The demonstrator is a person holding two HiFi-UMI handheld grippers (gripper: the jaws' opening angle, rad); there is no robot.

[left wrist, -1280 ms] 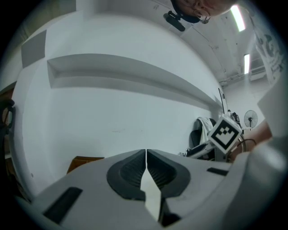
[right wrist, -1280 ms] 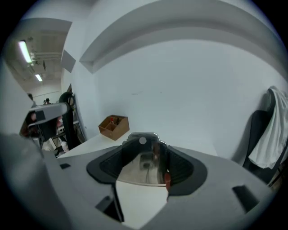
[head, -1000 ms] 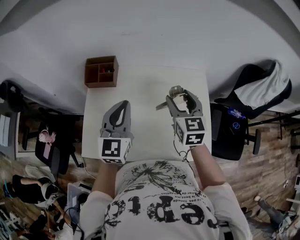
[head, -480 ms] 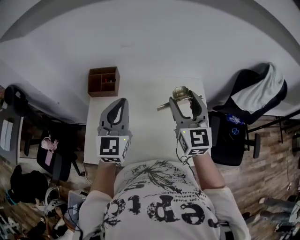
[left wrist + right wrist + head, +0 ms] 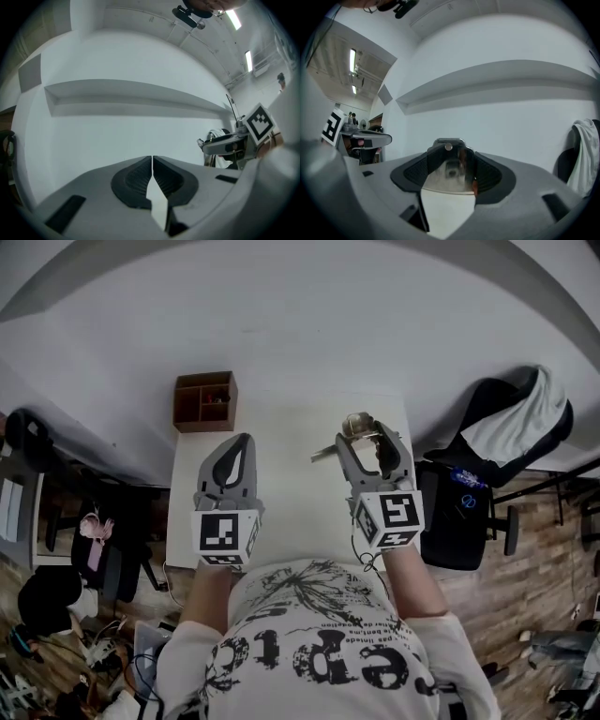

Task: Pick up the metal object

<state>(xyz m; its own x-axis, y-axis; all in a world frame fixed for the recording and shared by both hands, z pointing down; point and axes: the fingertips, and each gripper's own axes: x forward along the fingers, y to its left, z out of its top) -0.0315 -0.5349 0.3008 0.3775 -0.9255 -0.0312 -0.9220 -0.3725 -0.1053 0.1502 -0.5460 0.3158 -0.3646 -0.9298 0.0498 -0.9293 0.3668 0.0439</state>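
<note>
Our right claw (image 5: 371, 441) grips the metal object (image 5: 449, 165) between wide-set jaws, over the table (image 5: 291, 512) (near its far right corner). Our left claw (image 5: 234, 454) hovers alongside, jaws pressed together, holding nothing.

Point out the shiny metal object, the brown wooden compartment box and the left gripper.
Shiny metal object (image 5: 449, 171): right gripper view, its reflective face between the jaws.
Brown wooden compartment box (image 5: 202, 425): head view, its near wall.
Left gripper (image 5: 245, 439): head view, its closed tips.
</note>
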